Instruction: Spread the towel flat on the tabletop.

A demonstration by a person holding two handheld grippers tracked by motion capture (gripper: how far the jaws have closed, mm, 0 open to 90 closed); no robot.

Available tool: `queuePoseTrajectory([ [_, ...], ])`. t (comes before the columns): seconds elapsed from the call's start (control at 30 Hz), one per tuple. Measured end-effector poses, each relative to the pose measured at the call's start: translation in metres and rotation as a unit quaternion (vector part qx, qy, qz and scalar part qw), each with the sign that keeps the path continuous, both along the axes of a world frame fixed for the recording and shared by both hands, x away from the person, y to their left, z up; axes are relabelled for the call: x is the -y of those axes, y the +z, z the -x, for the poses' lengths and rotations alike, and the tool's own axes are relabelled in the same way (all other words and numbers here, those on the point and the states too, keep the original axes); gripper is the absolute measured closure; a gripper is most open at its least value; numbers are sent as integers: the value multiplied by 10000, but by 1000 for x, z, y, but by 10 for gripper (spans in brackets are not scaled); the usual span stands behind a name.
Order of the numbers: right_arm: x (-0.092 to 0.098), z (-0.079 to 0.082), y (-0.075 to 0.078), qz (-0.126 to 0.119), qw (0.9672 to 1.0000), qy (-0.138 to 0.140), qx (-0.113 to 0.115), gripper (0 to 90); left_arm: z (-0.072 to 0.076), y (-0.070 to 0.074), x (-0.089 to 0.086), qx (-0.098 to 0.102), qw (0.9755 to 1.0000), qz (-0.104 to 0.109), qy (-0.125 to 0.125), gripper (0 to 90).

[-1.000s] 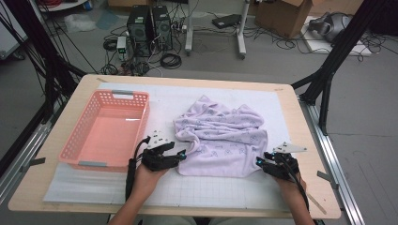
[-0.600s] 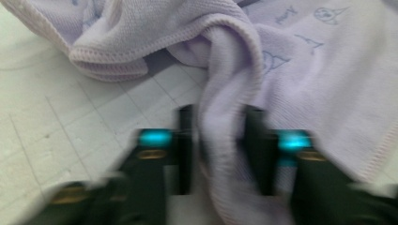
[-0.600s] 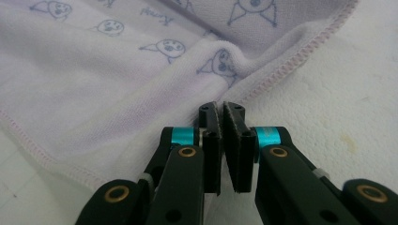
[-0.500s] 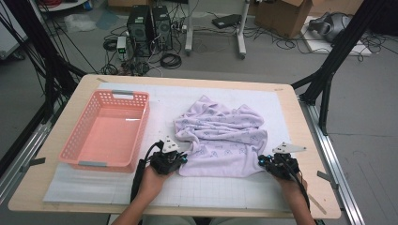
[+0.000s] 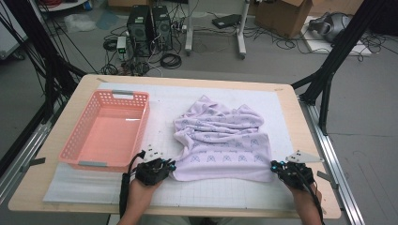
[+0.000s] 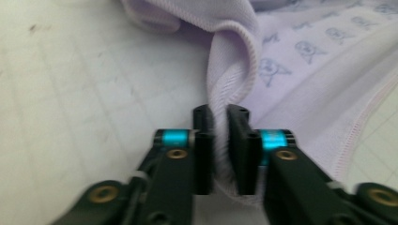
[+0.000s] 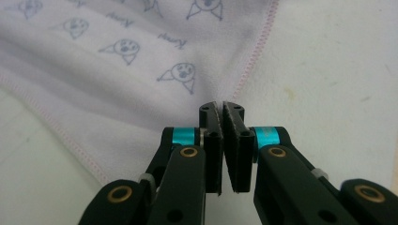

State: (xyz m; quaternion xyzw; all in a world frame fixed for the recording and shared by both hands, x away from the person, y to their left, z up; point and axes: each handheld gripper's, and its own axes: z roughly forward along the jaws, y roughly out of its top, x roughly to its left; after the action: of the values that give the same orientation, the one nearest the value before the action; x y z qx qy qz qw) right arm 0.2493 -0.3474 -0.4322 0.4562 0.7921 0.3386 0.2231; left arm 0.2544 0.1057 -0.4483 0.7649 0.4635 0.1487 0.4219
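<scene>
towel (image 5: 220, 140) corners hidden inside both pinching claws.

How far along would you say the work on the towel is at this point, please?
Done: both near corners are gripped. The left gripper pinches a bunched fold of the towel; its jaws have just eased open slightly. The right gripper is shut on the other corner. In hand: pulling that near edge straight. Left: the far half is rumpled, nothing looks folded, and the basket holds nothing, if it goes there.
</scene>
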Motion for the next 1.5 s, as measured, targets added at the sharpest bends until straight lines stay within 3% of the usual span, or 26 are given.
queuePoseTrajectory([
  [0.07,0,8,2,72,9999,-13,88,858,8,2,-6,79,9997,-181,158,677],
  [0.17,4,17,4,-12,9996,-186,191,770,18,8,-12,208,9994,-75,263,638],
  [0.3,9,25,3,-126,9988,-407,257,693,25,9,-6,340,9993,141,-80,567],
  [0.4,13,28,2,-326,9982,-462,194,682,23,4,5,192,9995,26,-241,522],
  [0.5,15,26,-3,-532,9979,-367,-61,638,19,-1,12,69,9993,-158,-321,473],
  [0.57,11,23,-12,-390,9985,-274,-255,639,21,-3,15,189,9987,-318,-358,449],
  [0.6,9,24,-14,-338,9988,-281,-217,653,23,-3,18,275,9979,-449,-367,442],
  [0.67,8,24,-14,-349,9990,-182,-198,761,25,-3,20,329,9973,-559,-334,470],
  [0.7,7,24,-14,-389,9989,-122,-240,822,24,-1,19,226,9979,-480,-378,578],
  [0.73,6,25,-14,-411,9988,-59,-260,854,24,1,17,122,9980,-409,-469,798],
  [0.77,6,25,-13,-365,9990,-45,-238,862,25,1,16,103,9982,-391,-452,832],
  [0.93,6,35,-8,-361,9990,7,-251,869,36,2,-1,-84,9989,-30,-465,842],
  [1.07,8,48,-2,-507,9985,49,-186,870,47,5,-11,-125,9984,185,-521,840],
  [1.2,7,64,4,-503,9985,141,-149,870,60,8,-19,-142,9974,395,-578,837],
  [1.33,7,87,9,-553,9981,225,-174,870,79,13,-24,-121,9966,400,-710,836],
  [1.43,7,105,8,-421,9982,316,-270,868,89,11,-22,-246,9950,266,-933,821],
  [1.47,6,108,7,-322,9985,318,-297,854,87,11,-20,-216,9952,120,-950,779],
  [1.5,6,109,5,-257,9987,259,-351,827,83,12,-18,-146,9963,54,-851,683],
])
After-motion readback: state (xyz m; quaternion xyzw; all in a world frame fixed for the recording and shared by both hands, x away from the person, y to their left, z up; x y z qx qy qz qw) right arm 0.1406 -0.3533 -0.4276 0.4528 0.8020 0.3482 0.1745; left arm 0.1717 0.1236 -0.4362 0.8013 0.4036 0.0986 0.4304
